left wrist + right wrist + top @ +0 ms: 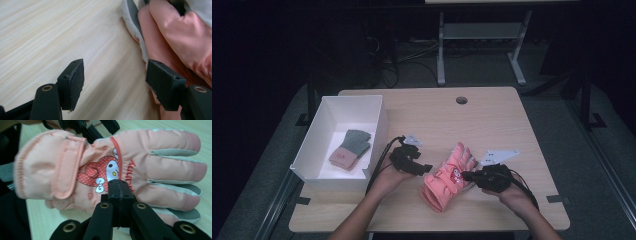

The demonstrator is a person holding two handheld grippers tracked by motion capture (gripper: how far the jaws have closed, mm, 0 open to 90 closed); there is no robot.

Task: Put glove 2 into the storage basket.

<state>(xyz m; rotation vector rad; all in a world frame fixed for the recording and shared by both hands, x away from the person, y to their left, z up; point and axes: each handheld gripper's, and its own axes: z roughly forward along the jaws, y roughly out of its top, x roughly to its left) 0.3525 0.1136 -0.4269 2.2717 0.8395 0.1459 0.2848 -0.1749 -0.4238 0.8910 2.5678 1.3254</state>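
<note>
Pink glove (446,177) lies flat near the front middle of the wooden table (492,115), between both grippers. Left gripper (115,80) sits at the glove's cuff edge with jaws spread and nothing between them; right gripper (119,190) has jaws pressed together, apparently pinching the glove's back by the printed cartoon. White box (307,150) at the table's left holds a grey-and-pink glove (350,148).
</note>
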